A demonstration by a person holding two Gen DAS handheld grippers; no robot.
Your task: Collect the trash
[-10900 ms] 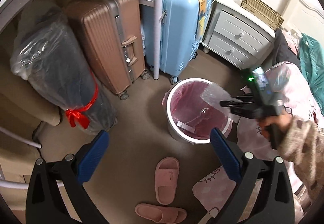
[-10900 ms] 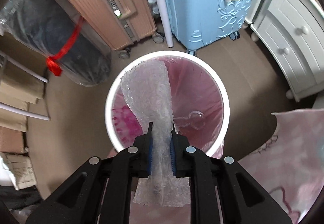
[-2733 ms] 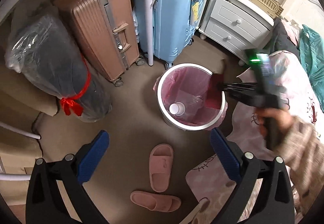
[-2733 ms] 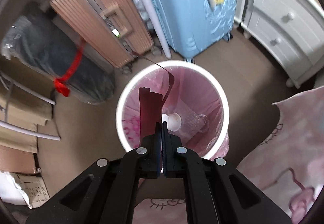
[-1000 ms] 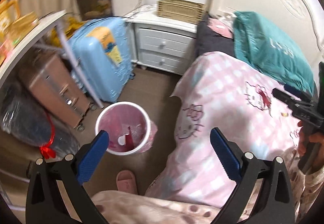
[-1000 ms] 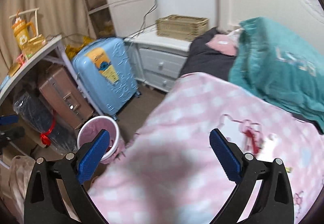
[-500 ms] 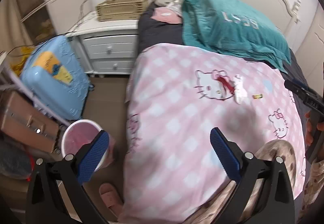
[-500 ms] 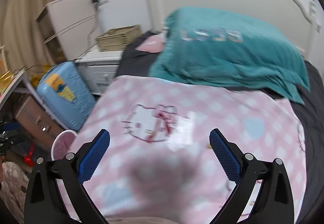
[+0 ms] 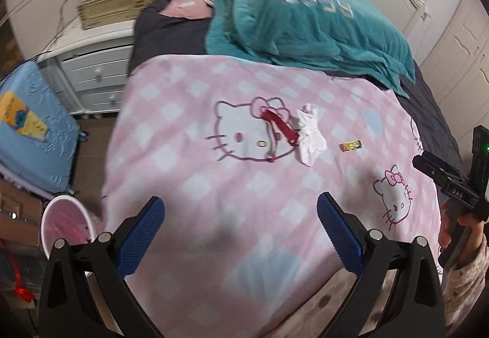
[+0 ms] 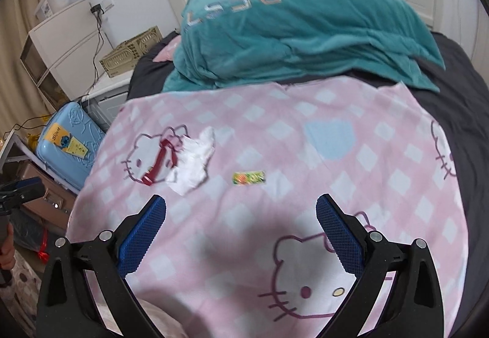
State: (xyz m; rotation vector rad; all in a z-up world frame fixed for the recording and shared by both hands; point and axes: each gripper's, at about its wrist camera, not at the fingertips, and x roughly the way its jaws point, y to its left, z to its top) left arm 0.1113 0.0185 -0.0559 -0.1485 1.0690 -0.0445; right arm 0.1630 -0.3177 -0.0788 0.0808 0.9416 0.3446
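1. Swung away from the white round bin with pink liner (image 9: pixel 65 226), now low to the left of the left claw (image 9: pixel 240 226); aimed instead at the pink checked cartoon-cat blanket (image 10: pixel 275 136).
2. Left claw spread wide, empty; right claw (image 10: pixel 240 226) likewise spread, dark-red strip gone from its blue ribbed pads.
3. Ahead of both claws: crumpled white tissue (image 10: pixel 192 164), touching a glossy red wrapper strip (image 10: pixel 159 164); small flat green-orange foil wrapper (image 10: pixel 249 177) just right, apart.
4. Beyond: plush teal pillow (image 10: pixel 305 26).

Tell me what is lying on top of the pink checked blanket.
On the pink blanket: a crumpled white tissue, a red strip touching its edge, and a small colourful wrapper lying apart. Anything beneath the tissue is hidden.
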